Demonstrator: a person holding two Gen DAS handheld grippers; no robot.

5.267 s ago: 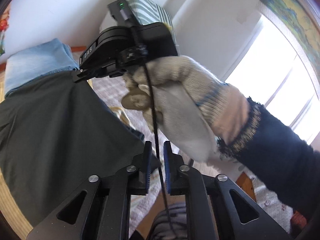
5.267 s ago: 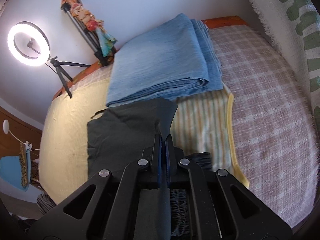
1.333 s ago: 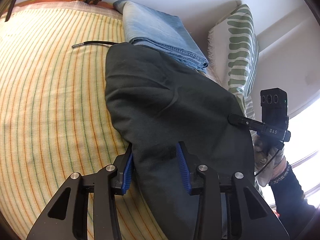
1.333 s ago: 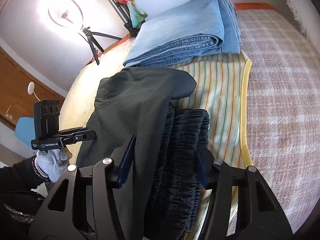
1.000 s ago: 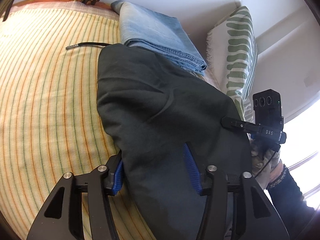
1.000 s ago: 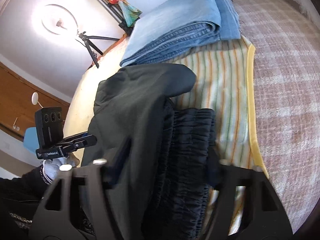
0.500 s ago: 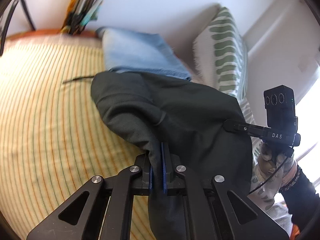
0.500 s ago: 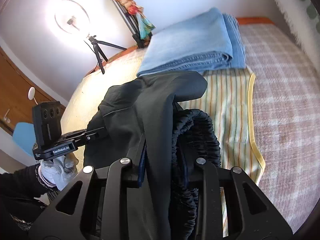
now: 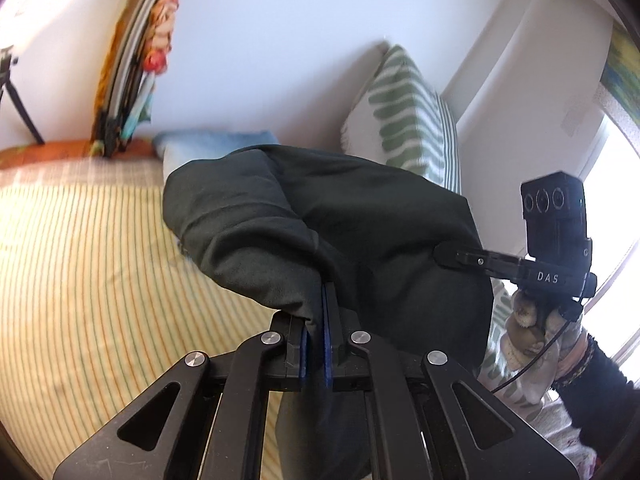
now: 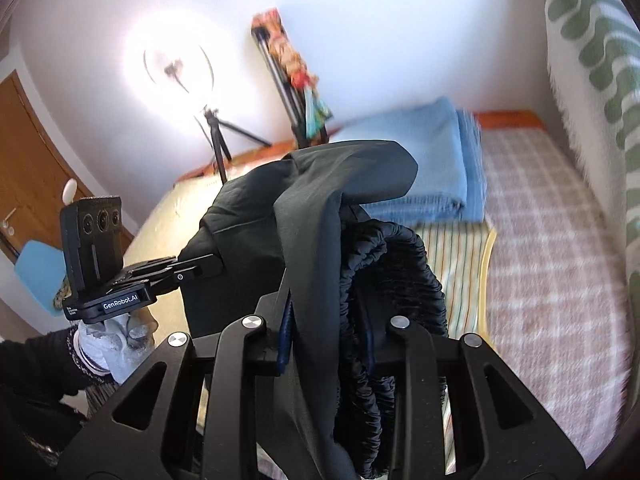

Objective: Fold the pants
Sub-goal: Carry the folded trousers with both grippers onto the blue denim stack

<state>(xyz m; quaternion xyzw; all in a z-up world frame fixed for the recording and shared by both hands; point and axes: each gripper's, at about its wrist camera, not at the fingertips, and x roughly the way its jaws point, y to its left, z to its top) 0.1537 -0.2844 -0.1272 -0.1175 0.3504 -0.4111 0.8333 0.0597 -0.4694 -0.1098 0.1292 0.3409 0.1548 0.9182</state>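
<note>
Pants of dark cloth hang lifted off the striped bed cover, bunched between the two tools and held above the bed. At one edge the left gripper has its blue pads pressed together on a thin fold of the fabric; at the other, the right gripper has its jaws part-way closed around a thick bundle that includes the gathered elastic waistband, with a smooth flap draped over the top. For the fold to come out clean, the two grips should probably travel level and together, keeping the cloth lightly taut between them so the hanging part lays down flat without creasing. The waistband bundle looks bulky, so it may slip or unroll if the right grip loosens early. Folded blue jeans lie at the far end of the bed, beside the patterned pillow, and are best kept clear of where the pants land.
</note>
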